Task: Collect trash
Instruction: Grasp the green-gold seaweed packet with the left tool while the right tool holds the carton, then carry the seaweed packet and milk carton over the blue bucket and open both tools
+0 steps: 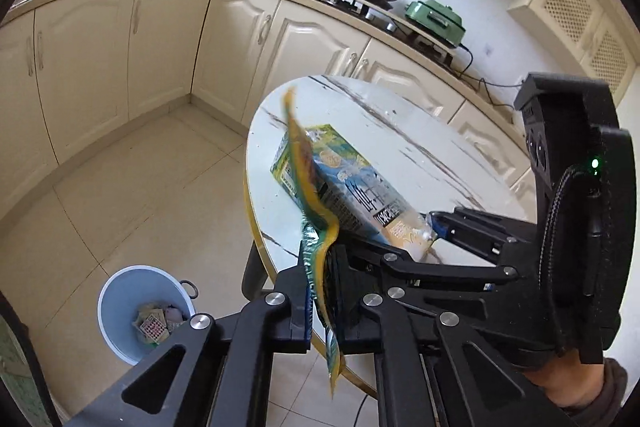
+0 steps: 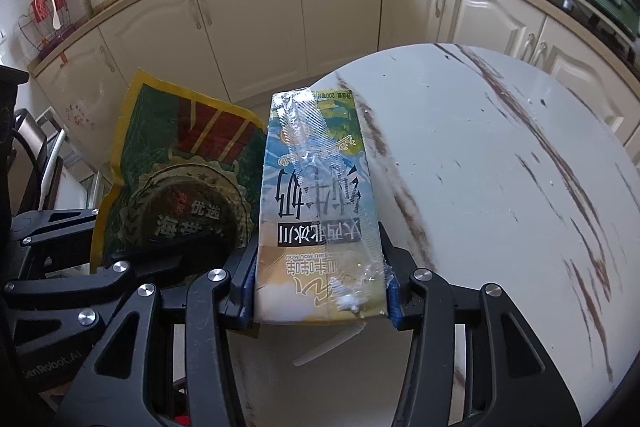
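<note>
We've got the left hand-held gripper (image 1: 320,301) clamped tight on a green-and-yellow snack wrapper (image 1: 310,195) at the round marble bench (image 1: 400,131) edge. The right hand-held gripper (image 1: 434,235) holds a milk carton (image 1: 340,179). A blue trash bin (image 1: 146,311) sits on the floor, lower left.

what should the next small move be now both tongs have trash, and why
Probably swing the left tongs out over the blue bin on the floor. They are shut on the snack wrapper, the right tongs already grip the milk carton, and nothing else lies on the table.
</note>
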Demonstrator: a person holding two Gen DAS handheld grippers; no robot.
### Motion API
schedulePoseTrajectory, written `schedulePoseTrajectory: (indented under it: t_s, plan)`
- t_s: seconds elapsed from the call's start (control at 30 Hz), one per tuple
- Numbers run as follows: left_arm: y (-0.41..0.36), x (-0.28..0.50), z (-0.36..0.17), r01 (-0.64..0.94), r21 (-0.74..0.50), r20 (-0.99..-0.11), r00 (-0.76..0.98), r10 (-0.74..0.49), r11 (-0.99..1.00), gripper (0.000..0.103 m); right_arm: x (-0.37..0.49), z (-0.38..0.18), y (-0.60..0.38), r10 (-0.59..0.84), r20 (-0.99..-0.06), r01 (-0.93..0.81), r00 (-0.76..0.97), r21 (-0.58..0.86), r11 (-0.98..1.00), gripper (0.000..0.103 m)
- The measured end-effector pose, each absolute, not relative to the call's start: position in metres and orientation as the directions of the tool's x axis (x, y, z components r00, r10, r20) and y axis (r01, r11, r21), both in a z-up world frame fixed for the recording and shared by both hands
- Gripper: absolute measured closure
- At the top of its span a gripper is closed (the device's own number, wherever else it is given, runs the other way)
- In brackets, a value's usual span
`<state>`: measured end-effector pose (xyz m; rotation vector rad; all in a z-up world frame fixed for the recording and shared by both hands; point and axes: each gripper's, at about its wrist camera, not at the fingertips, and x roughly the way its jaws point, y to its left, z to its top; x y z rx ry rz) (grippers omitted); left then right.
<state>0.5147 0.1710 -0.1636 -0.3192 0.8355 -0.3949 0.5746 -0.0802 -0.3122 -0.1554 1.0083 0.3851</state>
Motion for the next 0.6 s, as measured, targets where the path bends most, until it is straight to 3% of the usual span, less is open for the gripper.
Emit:
schedulePoseTrajectory:
  t_s: [0.33, 0.6]
  plan:
    - [0.220, 0.489, -0.155, 0.126, -0.384, -0.645, 0.673, -0.363, 0.915, 0.102, 0.569, -0.291, -0.026, 0.308, -0.796, -0.430, 0.521, 0.067, 0.900, 0.057]
    - [0.285, 0.480, -0.183, -0.035, -0.318, -0.710, 0.671, -0.214, 0.947, 0.102, 0.593, -0.331, 0.071, 0.375, -0.812, -0.504, 0.447, 0.117, 0.855, 0.057]
